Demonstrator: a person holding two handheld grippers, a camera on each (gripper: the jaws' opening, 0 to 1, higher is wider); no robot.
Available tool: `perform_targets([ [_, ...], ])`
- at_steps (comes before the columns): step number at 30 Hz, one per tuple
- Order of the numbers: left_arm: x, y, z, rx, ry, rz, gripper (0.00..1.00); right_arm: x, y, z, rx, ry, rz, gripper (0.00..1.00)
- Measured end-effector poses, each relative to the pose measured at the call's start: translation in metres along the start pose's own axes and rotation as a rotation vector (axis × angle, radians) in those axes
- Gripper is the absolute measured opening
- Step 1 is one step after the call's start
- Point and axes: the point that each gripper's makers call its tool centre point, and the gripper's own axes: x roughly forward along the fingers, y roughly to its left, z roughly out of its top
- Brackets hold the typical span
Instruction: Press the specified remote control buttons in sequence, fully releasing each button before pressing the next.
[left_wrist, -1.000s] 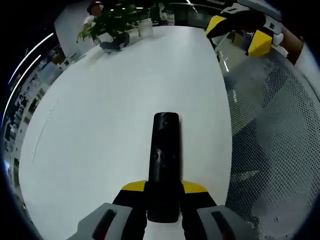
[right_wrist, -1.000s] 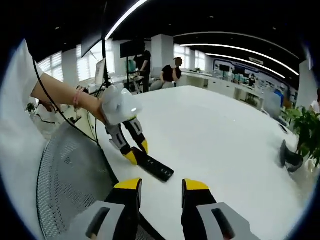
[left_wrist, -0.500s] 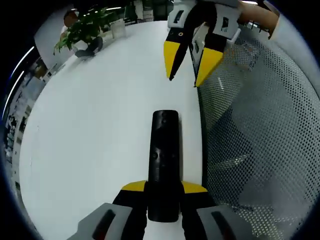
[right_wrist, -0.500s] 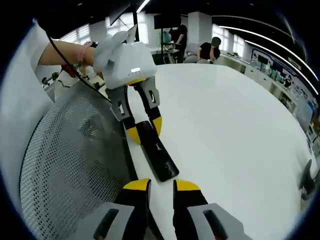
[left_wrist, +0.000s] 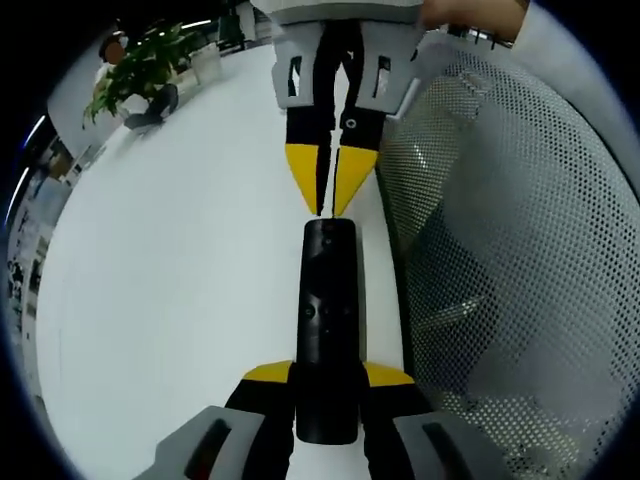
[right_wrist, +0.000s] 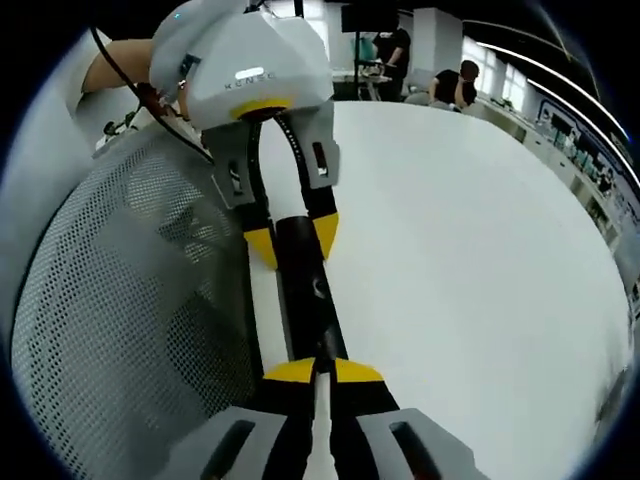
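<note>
your left gripper (left_wrist: 327, 385) clamps the remote (left_wrist: 328, 320) lengthwise; your right gripper (left_wrist: 327, 190), jaws nearly closed and empty, sits at its far end.

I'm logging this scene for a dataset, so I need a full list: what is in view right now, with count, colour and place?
remote control: one, black, long, held at its near end between the left gripper's jaws, lying along the table's edge
table: one, white, wide, under the remote
mesh chair back: one, grey, perforated, beside the table's edge
potted plant: one, green, at the table's far end
people: at least two, dark clothes, in the office behind the table
left gripper: one, white body, yellow-tipped jaws, shut on the remote
right gripper: one, yellow tips together, at the remote's far end; contact unclear
person's forearm: one, behind the left gripper
</note>
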Motion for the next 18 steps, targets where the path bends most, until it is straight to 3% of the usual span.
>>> perform_targets([
  [14, -0.0002, -0.0001, -0.0002, -0.013, -0.022, 0.009, 0.23, 0.0077, -0.0010, -0.0023, -0.065, 0.064, 0.011, 0.00],
  [18, 0.0000, -0.0004, 0.0000, -0.011, -0.019, 0.013, 0.23, 0.0091, -0.0016, -0.0026, -0.237, 0.125, -0.031, 0.00],
])
